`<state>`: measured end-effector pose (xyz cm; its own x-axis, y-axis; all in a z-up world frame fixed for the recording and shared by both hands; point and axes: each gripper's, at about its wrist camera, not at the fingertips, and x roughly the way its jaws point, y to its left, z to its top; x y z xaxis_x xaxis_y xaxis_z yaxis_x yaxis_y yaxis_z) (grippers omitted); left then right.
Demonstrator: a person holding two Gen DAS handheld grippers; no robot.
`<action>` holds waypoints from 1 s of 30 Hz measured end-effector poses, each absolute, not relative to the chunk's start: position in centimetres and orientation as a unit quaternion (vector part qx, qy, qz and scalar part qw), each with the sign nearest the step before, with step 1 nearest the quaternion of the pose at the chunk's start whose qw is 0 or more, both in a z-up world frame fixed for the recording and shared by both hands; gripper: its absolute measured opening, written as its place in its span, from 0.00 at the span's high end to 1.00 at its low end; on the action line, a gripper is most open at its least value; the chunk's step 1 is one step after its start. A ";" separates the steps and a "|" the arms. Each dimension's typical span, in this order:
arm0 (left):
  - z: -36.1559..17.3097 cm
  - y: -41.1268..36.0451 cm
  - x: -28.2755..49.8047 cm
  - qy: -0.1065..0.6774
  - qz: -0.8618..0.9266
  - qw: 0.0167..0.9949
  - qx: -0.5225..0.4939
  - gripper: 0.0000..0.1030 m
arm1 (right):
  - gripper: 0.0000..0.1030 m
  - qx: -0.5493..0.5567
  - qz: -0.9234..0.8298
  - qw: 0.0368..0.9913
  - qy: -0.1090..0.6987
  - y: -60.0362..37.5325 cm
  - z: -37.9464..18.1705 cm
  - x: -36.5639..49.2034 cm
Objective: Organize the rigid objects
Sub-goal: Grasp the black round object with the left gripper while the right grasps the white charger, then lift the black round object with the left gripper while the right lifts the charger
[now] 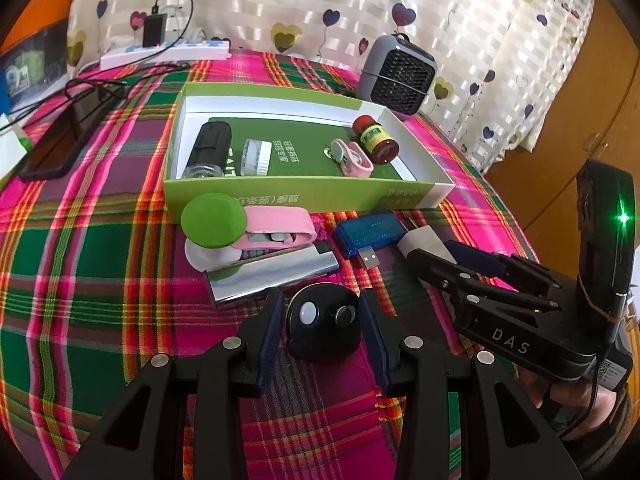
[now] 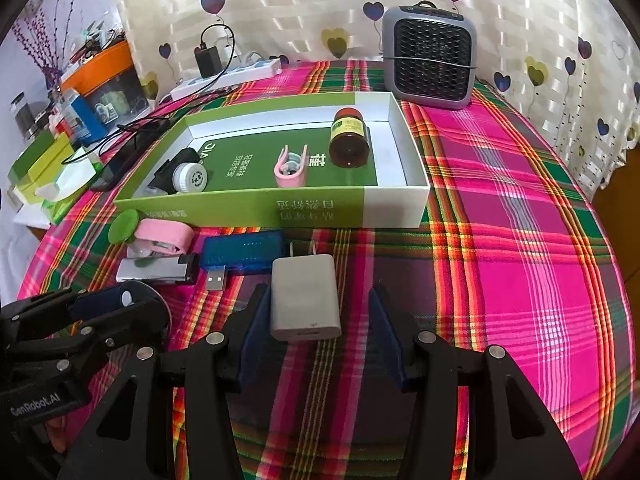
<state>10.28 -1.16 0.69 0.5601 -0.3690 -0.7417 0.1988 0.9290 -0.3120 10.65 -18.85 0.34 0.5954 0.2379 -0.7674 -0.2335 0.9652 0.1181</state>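
My left gripper (image 1: 321, 296) sits low on the plaid cloth with its pads against both sides of a black round device (image 1: 322, 326). My right gripper (image 2: 318, 290) stands open around a white charger (image 2: 305, 300), with a gap at the right pad. Beyond them lie a blue USB stick (image 1: 368, 236), a silver case (image 1: 272, 272), a pink clip (image 1: 276, 232) and a green disc (image 1: 214, 220). The green box (image 1: 280, 194) behind holds a black torch (image 1: 210, 148), a white cap (image 1: 256, 156), another pink clip (image 1: 352, 158) and a brown bottle (image 1: 376, 140).
A grey fan heater (image 2: 430, 60) stands behind the box at the right. A power strip (image 1: 164, 52) with cables and a dark phone (image 1: 60, 144) lie at the back left. Boxes and jars crowd the far left (image 2: 60, 140). The table edge curves down at the right.
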 end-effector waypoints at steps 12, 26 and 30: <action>0.7 -0.9 10.2 0.439 -0.161 0.879 -0.098 0.72 | 0.59 0.007 0.127 0.894 0.429 -19.0 0.3 10.6; 0.7 -0.9 10.1 0.439 -0.162 0.879 -0.098 0.72 | 0.66 0.008 0.129 0.894 0.428 -19.0 0.3 10.5; 0.7 -0.9 10.1 0.438 -0.161 0.879 -0.097 0.72 | 0.66 0.007 0.129 0.895 0.428 -19.1 0.3 10.5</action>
